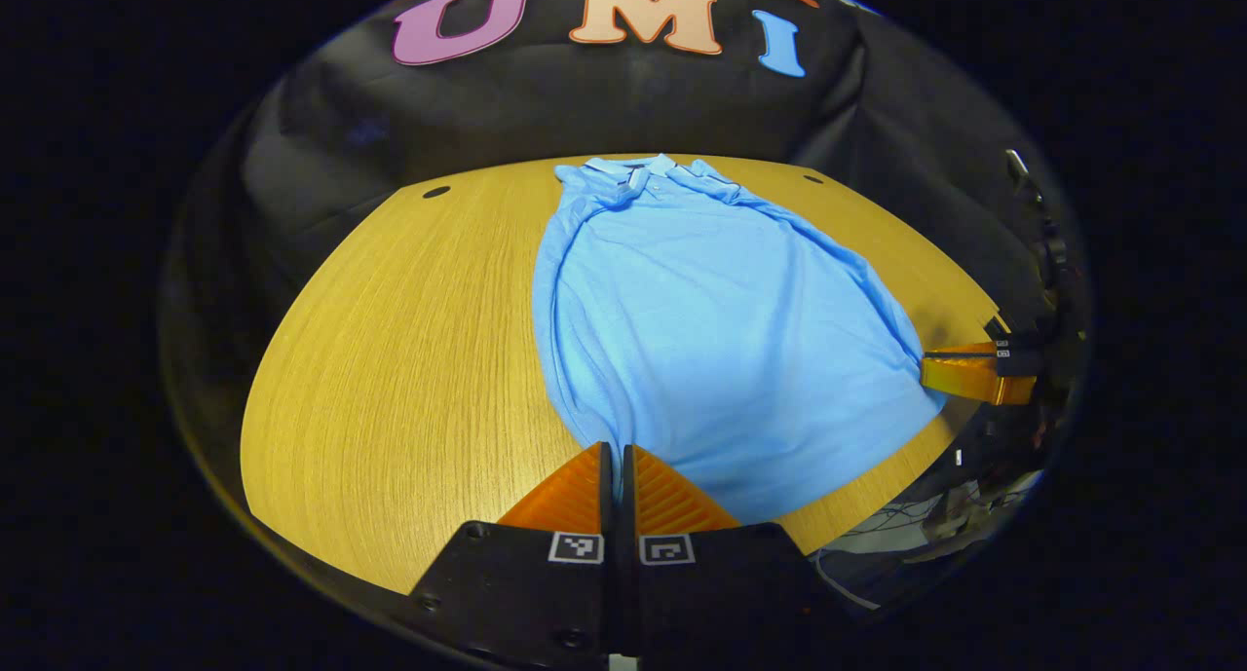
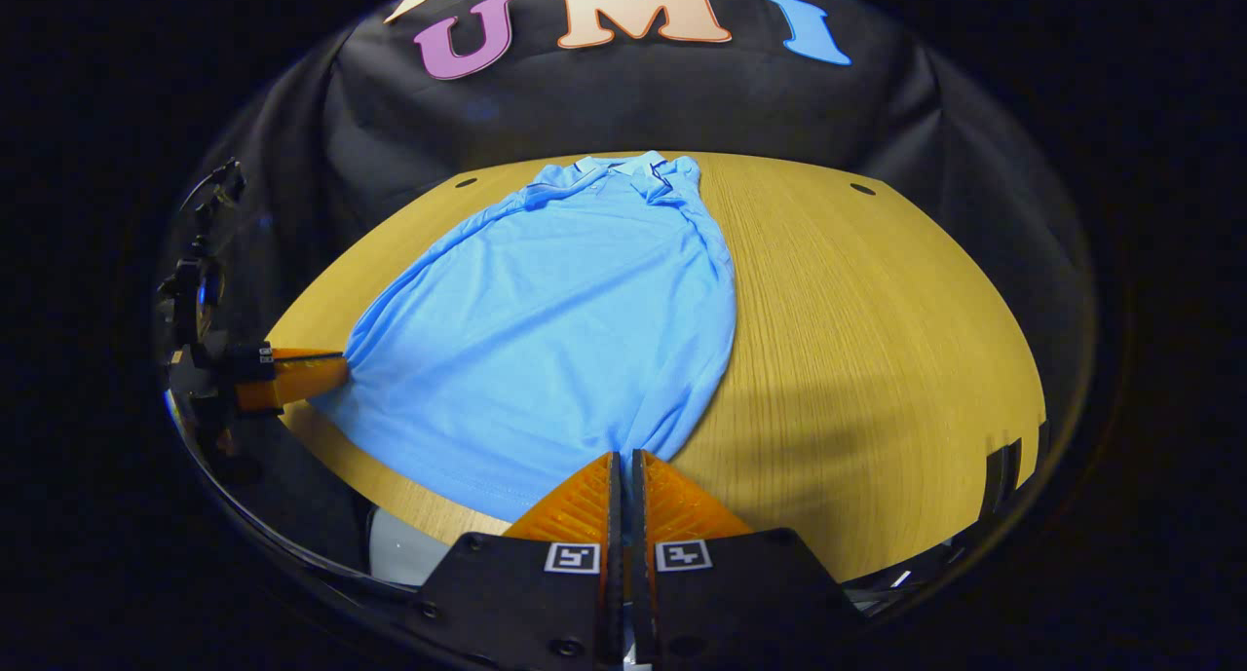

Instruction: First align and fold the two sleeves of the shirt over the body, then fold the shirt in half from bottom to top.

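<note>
On the wood-grain table [image 1: 409,359] we see the light blue shirt [image 1: 701,330] lying flat, collar toward the black cloth wall [image 1: 604,106], sleeves already folded in, two small dark holes near the far edge. We have the left hand-held gripper [image 1: 617,452] pinching the shirt's near-left hem corner. The right hand-held gripper [image 2: 625,457] pinches the near-right hem corner, fingers pressed together on fabric.

Left gripper [image 1: 618,449] jaws pinched on shirt [image 1: 711,330] hem corner; table [image 1: 409,359] beneath.
</note>
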`<state>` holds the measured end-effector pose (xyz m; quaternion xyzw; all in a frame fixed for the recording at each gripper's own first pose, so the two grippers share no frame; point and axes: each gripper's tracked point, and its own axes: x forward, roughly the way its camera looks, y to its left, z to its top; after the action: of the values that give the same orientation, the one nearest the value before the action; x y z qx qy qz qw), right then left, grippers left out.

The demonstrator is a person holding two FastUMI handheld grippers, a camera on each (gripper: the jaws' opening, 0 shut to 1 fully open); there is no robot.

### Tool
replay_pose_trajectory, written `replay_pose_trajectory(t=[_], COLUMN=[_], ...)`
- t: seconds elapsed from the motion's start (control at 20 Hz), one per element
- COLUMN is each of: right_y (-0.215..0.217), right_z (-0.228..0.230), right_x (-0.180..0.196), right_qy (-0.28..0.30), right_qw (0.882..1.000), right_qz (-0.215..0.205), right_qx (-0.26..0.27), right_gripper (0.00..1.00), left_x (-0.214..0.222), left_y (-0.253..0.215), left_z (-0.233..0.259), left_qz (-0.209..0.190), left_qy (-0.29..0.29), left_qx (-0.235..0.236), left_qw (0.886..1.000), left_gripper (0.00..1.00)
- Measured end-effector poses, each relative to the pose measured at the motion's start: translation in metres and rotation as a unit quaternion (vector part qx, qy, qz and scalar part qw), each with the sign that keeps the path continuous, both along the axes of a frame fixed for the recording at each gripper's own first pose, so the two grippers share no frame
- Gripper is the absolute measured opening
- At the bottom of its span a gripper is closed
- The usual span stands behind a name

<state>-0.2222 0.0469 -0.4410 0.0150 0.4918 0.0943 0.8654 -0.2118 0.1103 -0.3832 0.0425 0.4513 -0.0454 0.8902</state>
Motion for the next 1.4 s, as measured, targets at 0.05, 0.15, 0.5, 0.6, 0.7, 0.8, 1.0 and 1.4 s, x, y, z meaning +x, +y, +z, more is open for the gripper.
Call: replay_pose_trajectory(t=[0.05,0.15,0.5,0.6,0.7,0.8,1.0,1.4], right_y=[0.001,0.006,0.010,0.010,0.010,0.010,0.012,0.005], right_z=[0.006,0.021,0.077,0.090,0.102,0.106,0.111,0.085], right_x=[0.007,0.024,0.104,0.133,0.166,0.198,0.264,0.386], right_qy=[-0.009,-0.030,-0.106,-0.129,-0.151,-0.164,-0.189,-0.214], right_qw=[1.000,0.999,0.994,0.991,0.987,0.985,0.979,0.974], right_qz=[-0.002,0.000,-0.004,-0.007,-0.006,-0.005,-0.010,-0.007], right_qx=[0.005,0.016,0.042,0.048,0.055,0.062,0.077,0.079], right_gripper=[0.06,0.07,0.06,0.02,0.06,0.06,0.06,0.06], left_x=[0.006,0.020,0.082,0.106,0.136,0.167,0.232,0.350], left_y=[-0.003,-0.012,-0.019,-0.017,-0.014,-0.009,-0.006,-0.003], left_z=[0.008,0.025,0.080,0.092,0.104,0.109,0.121,0.112], left_qz=[0.007,0.007,0.012,0.019,0.028,0.037,0.041,0.039], left_qy=[-0.013,-0.033,-0.092,-0.105,-0.122,-0.133,-0.157,-0.176], left_qx=[-0.005,-0.021,-0.044,-0.049,-0.053,-0.052,-0.048,-0.032], left_qw=[1.000,0.999,0.995,0.993,0.991,0.989,0.986,0.983], left_gripper=[0.00,0.00,0.00,0.00,0.00,0.00,0.00,0.00])
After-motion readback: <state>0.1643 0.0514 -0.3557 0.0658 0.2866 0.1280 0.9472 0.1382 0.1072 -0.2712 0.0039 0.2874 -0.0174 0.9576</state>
